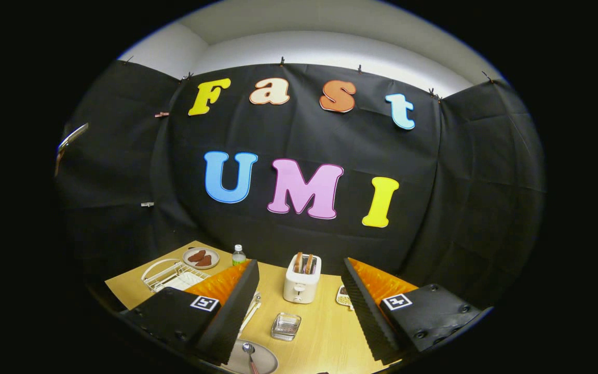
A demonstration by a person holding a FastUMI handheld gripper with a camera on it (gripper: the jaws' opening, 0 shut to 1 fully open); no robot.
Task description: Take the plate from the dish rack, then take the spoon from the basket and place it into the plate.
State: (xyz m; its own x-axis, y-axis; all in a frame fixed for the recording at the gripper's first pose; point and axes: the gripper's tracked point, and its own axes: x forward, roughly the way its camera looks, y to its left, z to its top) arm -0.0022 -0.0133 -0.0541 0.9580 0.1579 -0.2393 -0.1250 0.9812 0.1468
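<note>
The two fingers [299, 311] of the hand-held gripper stand wide apart above a light wooden desk [325, 332], with nothing held between them.

A round grey plate [265, 361] lies flat on the desk near the base of the left finger, partly hidden by it. In the plate rests a metal spoon [249, 354] with a reddish handle. Its bowl sits toward the plate's middle and faces up, and its long axis runs from the bowl back toward the gripper, the handle end pointing at the camera and cut off by the lower rim of the view.

Just ahead of the plate, between the fingers, sits a small square clear glass dish [285, 326]; whether anything is in it cannot be told. Beyond it stands a white two-slot toaster [302, 278], upright, with two brown slices of toast poking up out of its slots.

Behind the left finger is a white wire dish rack [166, 275] with a pale object inside that is too hidden to name. Farther back, a small round plate [201, 257] carries two brown pieces of food, and a small clear bottle with a green label [238, 255] stands just beside it. Close to the right finger, a small patterned item [344, 297] lies flat, half covered.
</note>
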